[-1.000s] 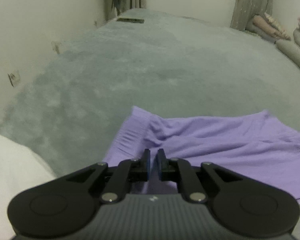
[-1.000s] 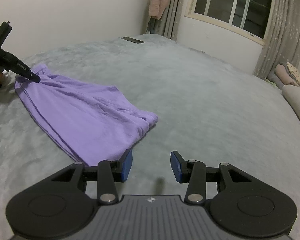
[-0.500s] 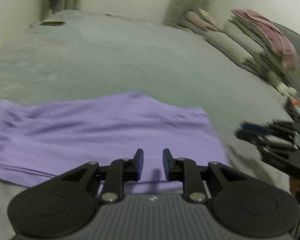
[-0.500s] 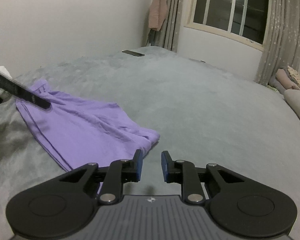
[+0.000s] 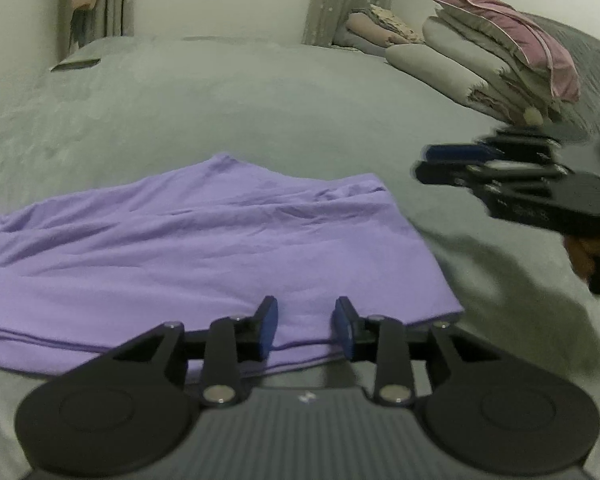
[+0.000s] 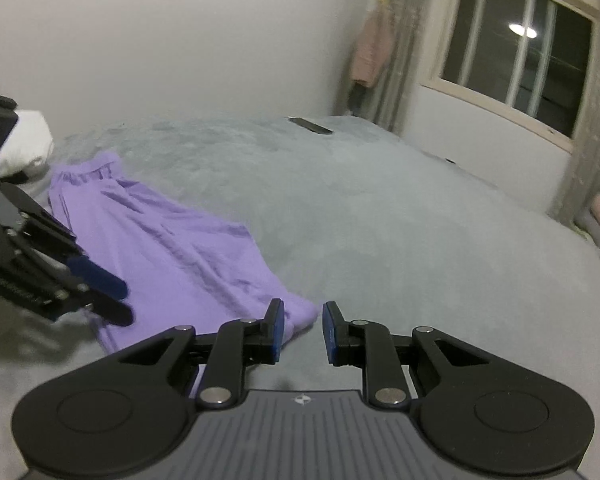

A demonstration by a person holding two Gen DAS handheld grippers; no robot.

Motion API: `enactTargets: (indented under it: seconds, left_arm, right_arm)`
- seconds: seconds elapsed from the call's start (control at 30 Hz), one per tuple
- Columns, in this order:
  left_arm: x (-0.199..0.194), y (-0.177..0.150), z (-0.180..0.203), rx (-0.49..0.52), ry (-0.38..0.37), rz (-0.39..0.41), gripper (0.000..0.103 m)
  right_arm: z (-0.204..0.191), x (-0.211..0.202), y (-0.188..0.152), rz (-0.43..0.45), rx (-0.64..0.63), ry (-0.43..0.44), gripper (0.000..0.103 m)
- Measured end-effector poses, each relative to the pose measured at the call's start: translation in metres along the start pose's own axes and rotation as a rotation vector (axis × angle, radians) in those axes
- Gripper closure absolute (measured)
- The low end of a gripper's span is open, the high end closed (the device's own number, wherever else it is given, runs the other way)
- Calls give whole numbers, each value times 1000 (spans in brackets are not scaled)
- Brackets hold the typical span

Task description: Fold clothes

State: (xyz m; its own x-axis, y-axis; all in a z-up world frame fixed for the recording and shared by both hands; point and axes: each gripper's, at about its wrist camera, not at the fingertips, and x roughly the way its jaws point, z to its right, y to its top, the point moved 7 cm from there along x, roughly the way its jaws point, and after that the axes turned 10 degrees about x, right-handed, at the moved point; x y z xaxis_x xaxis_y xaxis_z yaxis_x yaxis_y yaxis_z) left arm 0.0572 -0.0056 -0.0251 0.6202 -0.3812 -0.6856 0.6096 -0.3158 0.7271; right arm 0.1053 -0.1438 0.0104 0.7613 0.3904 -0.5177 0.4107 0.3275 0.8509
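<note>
A purple garment [image 5: 220, 248] lies folded in a long strip on the grey bed [image 5: 260, 112]. My left gripper [image 5: 305, 326] hovers over its near hem, close to the right end. Its jaws are opening and the pads press on nothing; the cloth lies below them. My right gripper [image 6: 303, 328] is open with a narrow gap, just right of the garment's [image 6: 180, 248] near corner, grey bed showing between its fingers. In the left wrist view the right gripper [image 5: 460, 160] hangs in the air beyond the garment's right end. In the right wrist view the left gripper [image 6: 100, 292] reaches in over the cloth's left edge.
Folded bedding and pillows [image 5: 500, 60] are stacked at the bed's far right. A white pillow [image 6: 24, 140] lies by the wall near the garment's far end. A dark flat object [image 6: 310, 125] rests at the bed's far side. A window [image 6: 520, 60] and curtains stand beyond.
My left gripper let go of the garment's far-left end, swung across to the near hem by the right end and opened. My right gripper's jaws narrowed and it drew nearer the garment's corner.
</note>
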Motion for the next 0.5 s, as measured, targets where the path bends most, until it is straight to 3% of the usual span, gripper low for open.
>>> enactTargets:
  seconds: [0.2, 0.33, 0.5]
  left_arm:
    - [0, -1, -5, -9, -27, 3, 74]
    - [1, -2, -4, 0, -28, 5, 74]
    - [1, -2, -2, 12, -19, 5, 74]
  right_arm:
    - [-11, 44, -6, -86, -178, 101, 83]
    - [-23, 49, -13, -118, -258, 187, 83]
    - [-30, 61, -15, -138, -334, 205, 83]
